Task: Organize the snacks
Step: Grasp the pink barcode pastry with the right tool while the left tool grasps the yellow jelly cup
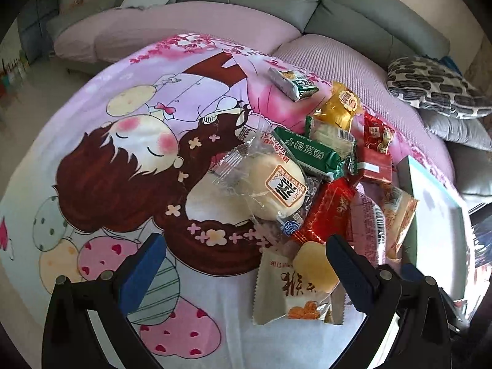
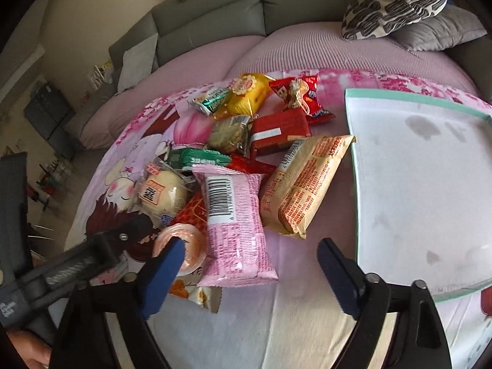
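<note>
My right gripper [image 2: 249, 272] jaws are standing wide around the pink packet [image 2: 235, 224], not gripping. My left gripper [image 1: 243, 269] jaws are gaping, holding nothing, over the snack pile [image 1: 310, 166].

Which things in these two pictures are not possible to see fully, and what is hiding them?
- Red packet, left wrist view: its near end is covered by the jelly cup; a clear-wrapped bun overlaps its far side.
- Tray, right wrist view: its right side is cut off by the picture edge.
- Green packet, right wrist view: partly under the pink packet.
- Print on the tan packet: too small to read.
</note>
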